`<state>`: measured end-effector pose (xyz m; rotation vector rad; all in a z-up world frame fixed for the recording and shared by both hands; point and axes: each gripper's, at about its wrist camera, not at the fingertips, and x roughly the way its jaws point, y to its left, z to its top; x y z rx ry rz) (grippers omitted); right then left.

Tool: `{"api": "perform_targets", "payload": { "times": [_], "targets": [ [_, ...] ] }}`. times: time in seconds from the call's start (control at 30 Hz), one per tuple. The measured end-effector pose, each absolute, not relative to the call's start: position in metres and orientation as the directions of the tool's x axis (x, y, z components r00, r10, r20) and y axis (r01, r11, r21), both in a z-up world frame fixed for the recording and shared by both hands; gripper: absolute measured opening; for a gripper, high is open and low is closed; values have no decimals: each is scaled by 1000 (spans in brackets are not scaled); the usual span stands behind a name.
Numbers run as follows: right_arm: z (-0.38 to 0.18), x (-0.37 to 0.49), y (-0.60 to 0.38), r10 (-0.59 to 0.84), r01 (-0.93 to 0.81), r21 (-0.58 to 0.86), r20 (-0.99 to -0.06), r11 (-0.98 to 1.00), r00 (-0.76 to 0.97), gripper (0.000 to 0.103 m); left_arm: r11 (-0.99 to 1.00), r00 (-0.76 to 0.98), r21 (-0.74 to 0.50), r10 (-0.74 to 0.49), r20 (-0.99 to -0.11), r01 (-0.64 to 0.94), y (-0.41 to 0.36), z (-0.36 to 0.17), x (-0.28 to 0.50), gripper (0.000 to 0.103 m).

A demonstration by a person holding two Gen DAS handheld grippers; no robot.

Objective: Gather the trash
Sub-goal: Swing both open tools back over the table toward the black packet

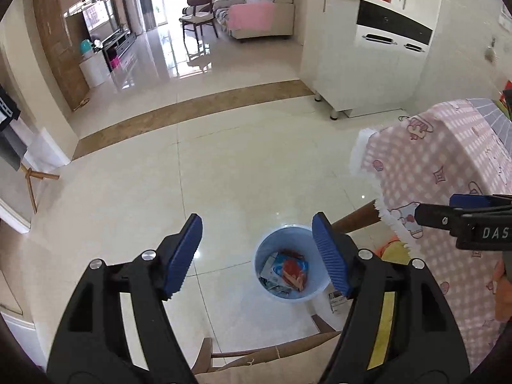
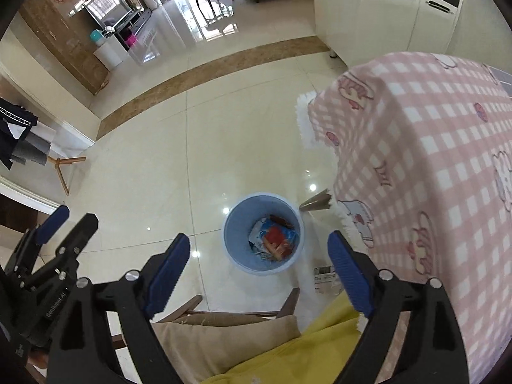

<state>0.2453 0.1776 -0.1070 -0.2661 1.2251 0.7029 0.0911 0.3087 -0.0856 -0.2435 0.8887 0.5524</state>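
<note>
A light blue trash bin [image 1: 289,294] stands on the tiled floor beside the table; it also shows in the right wrist view [image 2: 235,224]. Inside it lie crumpled wrappers [image 1: 286,272], red, blue and white, also seen in the right wrist view [image 2: 273,238]. My left gripper [image 1: 257,252] is open and empty, held high above the bin. My right gripper [image 2: 259,275] is open and empty too, above the bin's near side. Each gripper shows at the edge of the other's view: the right one [image 1: 460,214] and the left one [image 2: 64,224].
A table with a pink checked cloth [image 2: 432,160] stands to the right. A small printed paper [image 2: 324,278] lies on the floor by the bin. A wooden chair with a beige cushion [image 2: 224,336] and yellow cloth [image 2: 304,345] is below me. A white cabinet [image 1: 368,64] stands behind.
</note>
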Motion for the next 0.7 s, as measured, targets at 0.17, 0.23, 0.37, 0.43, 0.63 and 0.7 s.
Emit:
{"api": "perform_targets", "payload": {
  "times": [0.17,0.23,0.37,0.43,0.63,0.7],
  "targets": [
    [-86,245,149,374,-583,168,-893,795,252,86,879,563,15,317,-763,-476,283,-72,108,70],
    [-78,245,132,381,-558,169,-878,812,289,86,896,588,5,295,-753,-443,269,-65,118,70],
    [-61,252,86,381,-488,173,-849,856,366,86,925,621,11,263,-738,-379,238,-54,142,71],
    [-55,257,58,346,-429,155,-842,890,414,86,944,637,1,223,-737,-330,221,-50,156,73],
    [-46,268,-38,260,-256,146,-829,956,495,86,990,707,-11,90,-701,-137,146,-35,197,82],
    [-44,268,-79,138,-127,80,-821,989,554,88,998,733,-16,31,-679,-56,115,-29,210,83]
  ]
}}
